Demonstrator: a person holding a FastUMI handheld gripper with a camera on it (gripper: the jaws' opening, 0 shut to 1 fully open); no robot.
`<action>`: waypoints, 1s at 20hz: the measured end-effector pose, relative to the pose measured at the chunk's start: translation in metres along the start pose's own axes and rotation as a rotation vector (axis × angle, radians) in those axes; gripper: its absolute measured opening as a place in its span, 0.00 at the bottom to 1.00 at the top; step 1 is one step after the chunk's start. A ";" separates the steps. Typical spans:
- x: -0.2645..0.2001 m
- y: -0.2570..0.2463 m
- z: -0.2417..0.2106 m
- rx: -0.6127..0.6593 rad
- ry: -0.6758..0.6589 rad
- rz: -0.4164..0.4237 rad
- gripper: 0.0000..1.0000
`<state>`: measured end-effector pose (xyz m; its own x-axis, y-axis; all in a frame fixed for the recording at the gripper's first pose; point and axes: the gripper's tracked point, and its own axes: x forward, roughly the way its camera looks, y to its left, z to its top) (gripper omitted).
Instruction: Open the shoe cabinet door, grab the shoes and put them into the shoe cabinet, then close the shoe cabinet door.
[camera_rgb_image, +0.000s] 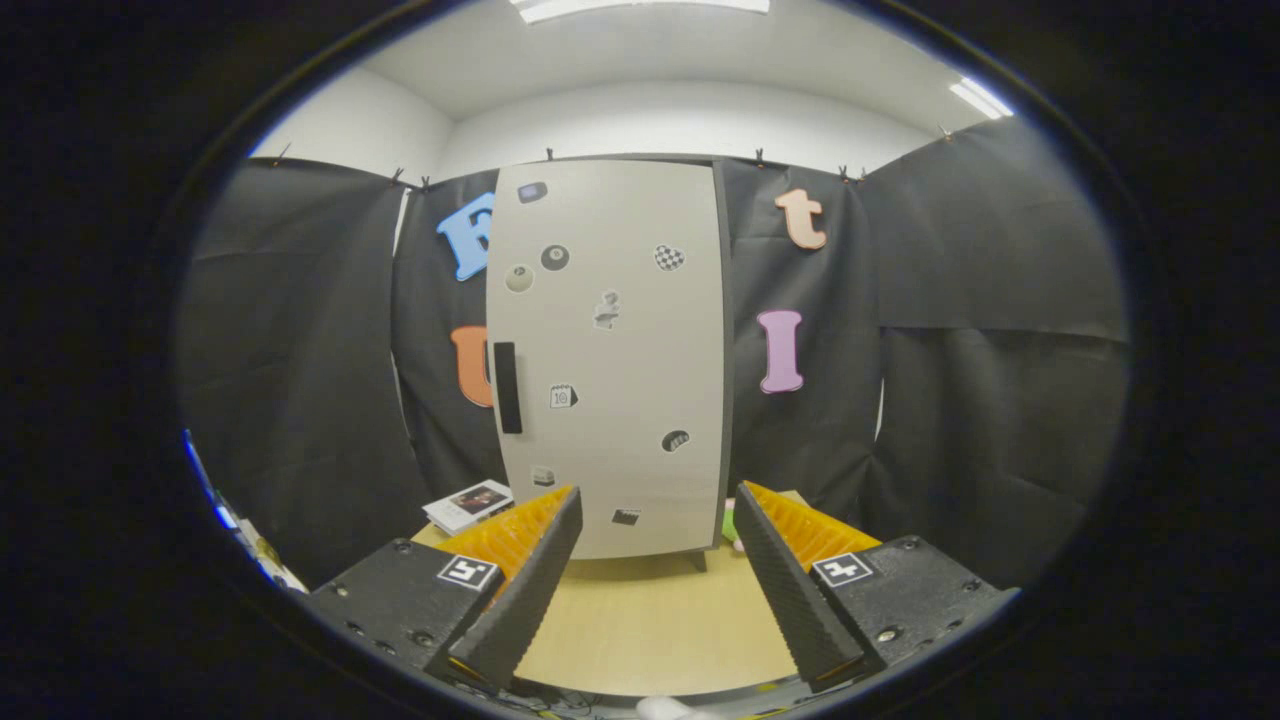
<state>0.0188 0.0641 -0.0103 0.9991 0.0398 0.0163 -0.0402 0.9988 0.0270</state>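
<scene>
Gripper view: tongs (655, 590) apart, empty; door (610, 355) shut at 12 o'clock, stiff, light-swinging; grip its handle (508, 387).

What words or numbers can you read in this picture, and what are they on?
None can be read for sure.
Stickers on the cabinet door: too small and blurred.
Book cover beside the cabinet: too small.
Square markers on the open gripper: patterns, not words.

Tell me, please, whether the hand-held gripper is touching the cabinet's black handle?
Apart: in the gripper view the open hand-held gripper sits over tabletop, well short of the handle.
</scene>
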 end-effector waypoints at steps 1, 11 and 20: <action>0.000 -0.001 0.000 -0.005 0.000 -0.004 0.99; -0.006 -0.002 -0.007 -0.007 0.008 -0.010 0.99; -0.009 -0.002 -0.006 -0.009 0.002 -0.008 0.99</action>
<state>0.0104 0.0618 -0.0167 0.9994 0.0318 0.0145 -0.0321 0.9993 0.0176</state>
